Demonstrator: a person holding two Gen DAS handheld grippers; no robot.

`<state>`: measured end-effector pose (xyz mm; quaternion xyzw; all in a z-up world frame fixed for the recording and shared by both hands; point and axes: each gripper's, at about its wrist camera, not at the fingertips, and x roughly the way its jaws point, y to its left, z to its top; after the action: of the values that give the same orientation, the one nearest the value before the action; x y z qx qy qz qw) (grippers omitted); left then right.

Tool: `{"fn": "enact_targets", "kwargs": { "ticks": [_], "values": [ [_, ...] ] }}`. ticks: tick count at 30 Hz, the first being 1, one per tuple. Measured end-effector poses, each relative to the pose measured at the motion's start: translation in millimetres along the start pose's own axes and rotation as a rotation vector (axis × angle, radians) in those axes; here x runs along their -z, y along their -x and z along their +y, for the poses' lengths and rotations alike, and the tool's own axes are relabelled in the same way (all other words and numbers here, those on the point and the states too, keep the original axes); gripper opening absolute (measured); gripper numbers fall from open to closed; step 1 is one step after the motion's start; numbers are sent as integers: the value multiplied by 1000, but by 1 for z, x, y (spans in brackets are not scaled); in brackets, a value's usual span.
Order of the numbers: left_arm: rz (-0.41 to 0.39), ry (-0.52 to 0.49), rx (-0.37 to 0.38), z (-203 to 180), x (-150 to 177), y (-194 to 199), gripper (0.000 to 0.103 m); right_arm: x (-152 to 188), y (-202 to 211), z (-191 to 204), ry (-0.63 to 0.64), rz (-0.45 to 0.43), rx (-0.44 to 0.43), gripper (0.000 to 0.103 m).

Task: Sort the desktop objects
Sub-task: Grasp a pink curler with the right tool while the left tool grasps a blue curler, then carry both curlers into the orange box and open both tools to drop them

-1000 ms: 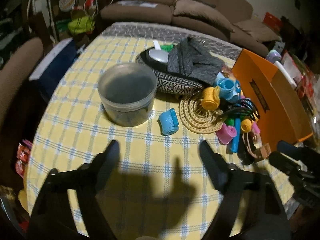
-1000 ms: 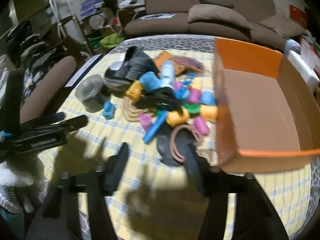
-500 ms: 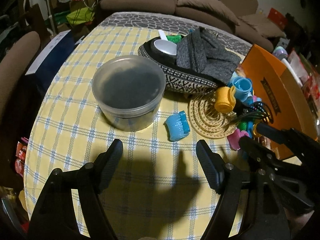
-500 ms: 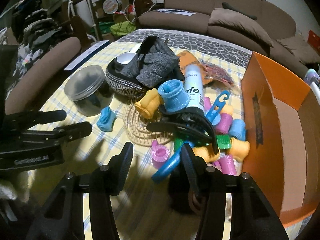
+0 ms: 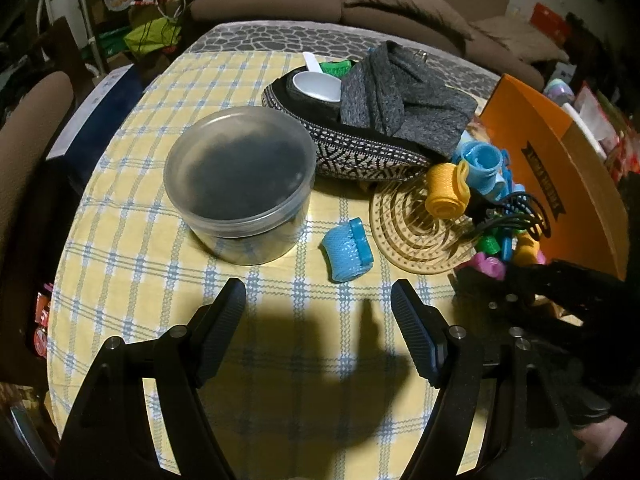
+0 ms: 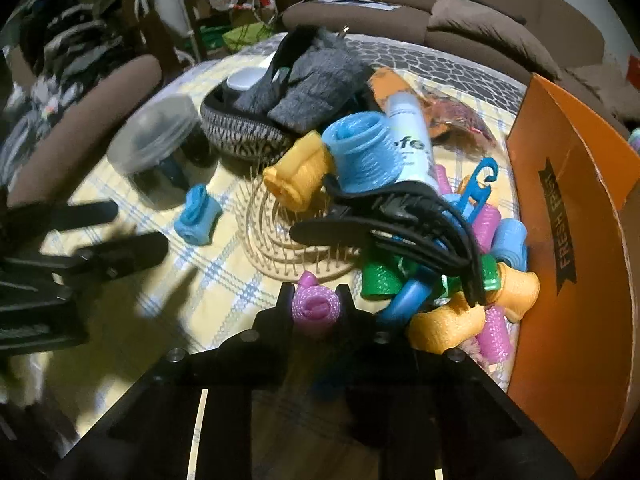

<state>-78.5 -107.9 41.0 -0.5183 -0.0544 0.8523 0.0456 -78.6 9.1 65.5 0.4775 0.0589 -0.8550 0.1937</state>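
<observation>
A pile of hair rollers [image 6: 452,320] in pink, blue, yellow and green lies beside the orange box [image 6: 580,240]. The jaws of my right gripper [image 6: 315,300] are closing, and its pads press on both sides of a pink roller [image 6: 316,308] at the pile's near edge. In the left wrist view that gripper [image 5: 484,280] shows dark at the right, by the pink roller [image 5: 490,266]. My left gripper [image 5: 318,292] hangs open over bare tablecloth, nothing between its fingers. A lone blue roller [image 5: 346,254] lies just beyond it.
A lidded round tub [image 5: 240,176] stands left of a patterned pouch [image 5: 360,156] holding grey cloth and a white scoop. A round wooden brush [image 5: 416,232], a black claw clip [image 6: 400,216] and a white tube [image 6: 408,136] lie among the rollers. A sofa stands behind the table.
My right gripper has come forward and down to the pile, and its jaws have narrowed onto the pink roller. The left gripper has drifted slightly nearer the tub, still open.
</observation>
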Motion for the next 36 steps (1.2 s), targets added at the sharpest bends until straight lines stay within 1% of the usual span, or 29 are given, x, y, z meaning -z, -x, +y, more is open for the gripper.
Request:
{"fn": "enact_targets", "kwargs": {
  "ticks": [2,5,8,10,14,18,22,26,28,29,30,32,36],
  "values": [
    [3,8,3,0,0,-2,71,-2,9,-4,-19,-22,-17,20],
    [3,17,13,-1,0,-4,67,-3,22,-8,-47,-51,-40,20],
    [5,26,8,-4,-2,-8,67,-6,38,-15,-82,-84,-73,20],
    [6,28,-3,-7,-3,-12,64,-7,47,-19,-99,-98,-92,20],
    [17,27,-23,-14,-4,-22,56,-11,59,-15,-100,-118,-104,20],
    [17,28,-57,-21,-6,-30,56,-9,74,-19,-97,-134,-113,20],
    [2,24,-90,-26,-11,-38,56,-8,91,-26,-96,-169,-110,20],
    [-10,47,-94,-25,-16,-43,54,-9,110,-40,-120,-210,-101,20],
    [-14,43,-86,-26,-16,-43,49,-9,116,-47,-130,-226,-85,20],
    [-16,39,-77,-27,-15,-42,41,-8,120,-52,-137,-234,-72,20],
    [-18,34,-68,-28,-15,-42,25,-8,122,-56,-143,-238,-64,20],
    [-24,19,-79,-30,-14,-41,23,-5,124,-67,-167,-242,-51,20],
    [-25,48,-36,-23,-13,-38,22,-1,126,-82,-200,-241,-27,20]
  ]
}}
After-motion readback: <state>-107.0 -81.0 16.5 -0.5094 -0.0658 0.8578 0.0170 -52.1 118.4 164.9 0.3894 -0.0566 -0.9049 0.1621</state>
